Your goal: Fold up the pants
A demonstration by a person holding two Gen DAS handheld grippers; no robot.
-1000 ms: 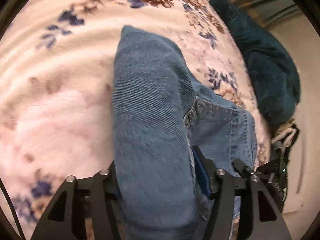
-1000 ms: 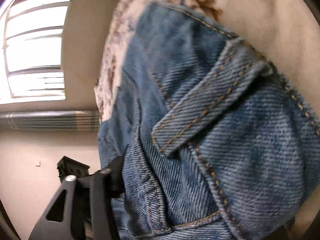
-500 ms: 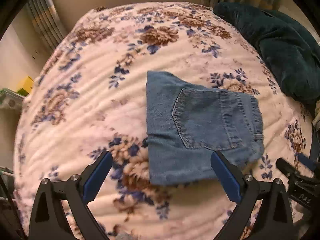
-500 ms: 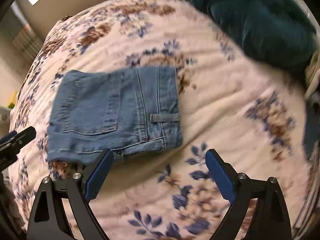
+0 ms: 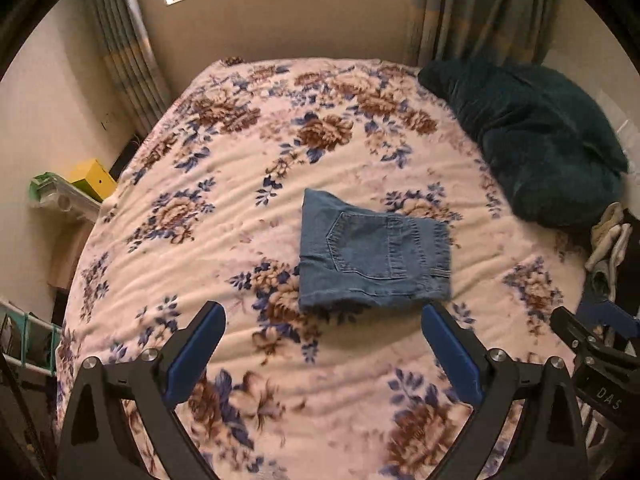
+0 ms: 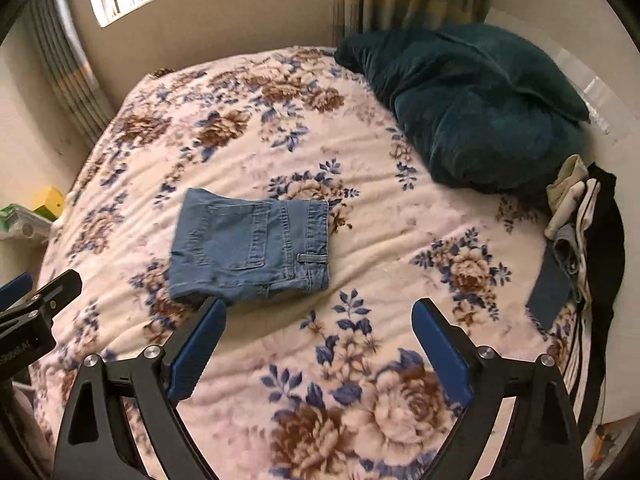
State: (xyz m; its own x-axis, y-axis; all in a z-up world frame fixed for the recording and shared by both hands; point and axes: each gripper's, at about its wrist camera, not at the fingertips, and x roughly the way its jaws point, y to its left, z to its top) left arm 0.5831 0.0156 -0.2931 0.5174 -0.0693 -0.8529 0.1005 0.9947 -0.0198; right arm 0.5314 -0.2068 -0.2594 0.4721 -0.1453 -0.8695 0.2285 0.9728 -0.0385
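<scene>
jeans [image 5: 372, 258] lie folded into a compact square mid-bed, 12 o'clock of both tools | left gripper [image 5: 322, 344] spread wide, holding nothing | right gripper [image 6: 316, 338] likewise wide and bare | blanket [image 5: 224, 208] gives flat support; fold looks finished

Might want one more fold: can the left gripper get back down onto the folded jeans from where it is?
Probably yes. The left gripper is open and empty above the bed, and the folded jeans lie flat just ahead with nothing between; the teal pillow sits well aside.
</scene>
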